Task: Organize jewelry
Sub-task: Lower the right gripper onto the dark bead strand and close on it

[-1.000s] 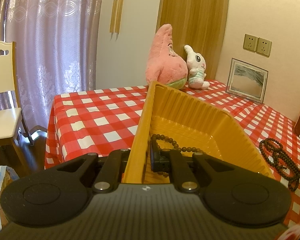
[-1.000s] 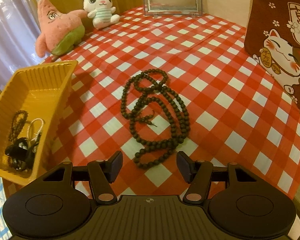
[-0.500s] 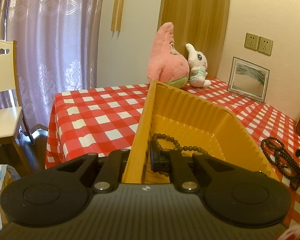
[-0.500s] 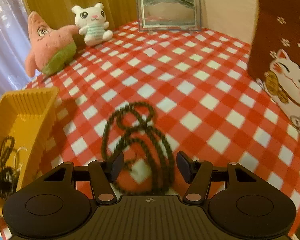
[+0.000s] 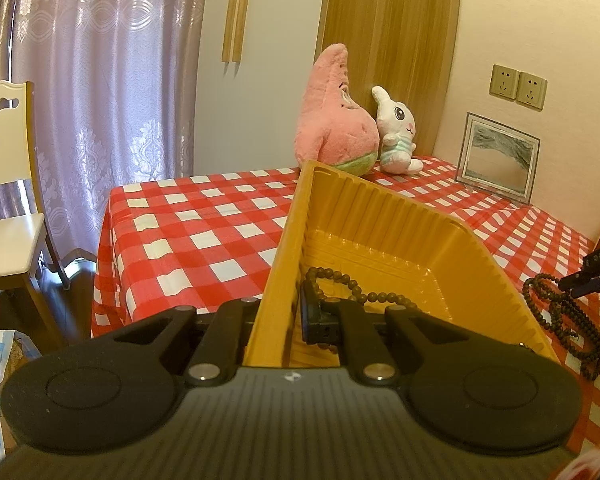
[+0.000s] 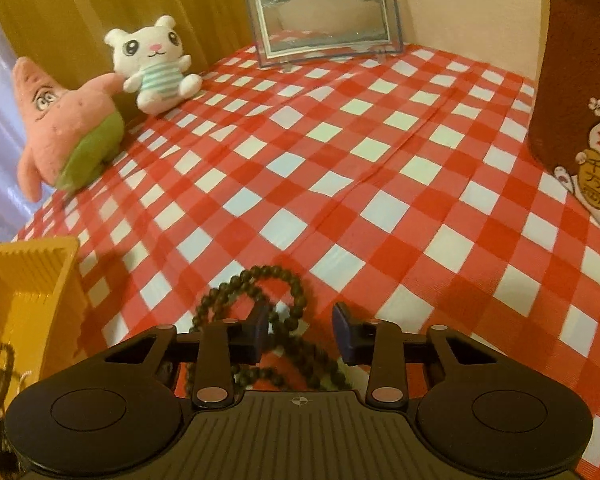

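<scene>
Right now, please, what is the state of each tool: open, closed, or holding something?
Left tool: closed on the wall of the yellow tray.
Right tool: open, holding nothing, low over the dark bead necklace.

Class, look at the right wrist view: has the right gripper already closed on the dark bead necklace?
No: the right gripper stands open, its fingers apart over the dark bead necklace.

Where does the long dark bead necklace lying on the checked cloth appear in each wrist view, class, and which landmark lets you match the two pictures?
Left wrist view: the long bead necklace lies at the right edge, beyond the yellow tray.
Right wrist view: the necklace is bottom centre, between the right gripper's open jaws.
Shared landmark: the white bunny plush.
</scene>
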### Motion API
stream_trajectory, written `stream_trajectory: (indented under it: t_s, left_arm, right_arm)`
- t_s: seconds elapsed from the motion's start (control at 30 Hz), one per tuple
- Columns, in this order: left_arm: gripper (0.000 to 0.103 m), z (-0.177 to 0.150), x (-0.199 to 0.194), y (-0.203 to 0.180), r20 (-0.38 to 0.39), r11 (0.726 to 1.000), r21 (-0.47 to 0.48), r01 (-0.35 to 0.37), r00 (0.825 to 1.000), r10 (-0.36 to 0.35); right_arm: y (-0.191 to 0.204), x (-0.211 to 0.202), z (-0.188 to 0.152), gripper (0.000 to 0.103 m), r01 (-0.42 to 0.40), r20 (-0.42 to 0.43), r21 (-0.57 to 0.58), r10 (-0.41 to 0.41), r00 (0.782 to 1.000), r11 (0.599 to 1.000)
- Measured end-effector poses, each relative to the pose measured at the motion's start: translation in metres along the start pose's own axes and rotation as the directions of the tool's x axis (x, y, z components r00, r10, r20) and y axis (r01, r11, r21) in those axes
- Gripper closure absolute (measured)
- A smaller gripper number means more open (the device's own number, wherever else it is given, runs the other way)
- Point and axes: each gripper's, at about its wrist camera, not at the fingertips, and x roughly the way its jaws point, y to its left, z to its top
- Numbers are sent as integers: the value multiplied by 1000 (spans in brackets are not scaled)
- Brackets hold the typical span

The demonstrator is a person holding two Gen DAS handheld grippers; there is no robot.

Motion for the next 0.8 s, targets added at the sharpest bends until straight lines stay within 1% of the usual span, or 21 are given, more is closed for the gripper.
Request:
stream_trajectory:
  t_s: [0.17,0.2,0.23,0.27,0.3,0.37,0.5,0.63,0.8]
  left_arm:
    - [94,0,0,0,0,1000,-1,0,1000,0]
    - [94,0,0,0,-1,1000,-1,0,1000,0]
    - [94,0,0,0,0,1000,0,0,1000,0]
    - [94,0,0,0,0,1000,-1,0,1000,0]
    - [94,0,0,0,0,1000,0,0,1000,0]
    - [94,0,0,0,0,1000,1,0,1000,0]
    - [94,0,0,0,0,1000,0,0,1000,0]
    - [94,0,0,0,1,1000,0,0,1000,0]
    - [94,2,1,-1,3,1000,1,2,1000,-2]
  right_arm:
    - [3,8,2,73,9,-3,-10,-9,1000,1000]
    - [4,8,3,76,9,-4,-10,-9,1000,1000]
    - [4,9,3,86,9,-6,-13,-9,1000,1000]
    - [5,9,3,92,10,-4,-22,-10,1000,1000]
    - [6,9,3,95,16,-2,-40,-17,1000,999]
    - [9,9,1,96,26,8,-70,-26,1000,997]
    - [10,-1,0,96,5,36,-63,-2,999,998]
    - [17,-22,5,96,-49,81,-56,53,995,997]
    - [32,-50,10,96,-123,126,-58,130,984,991]
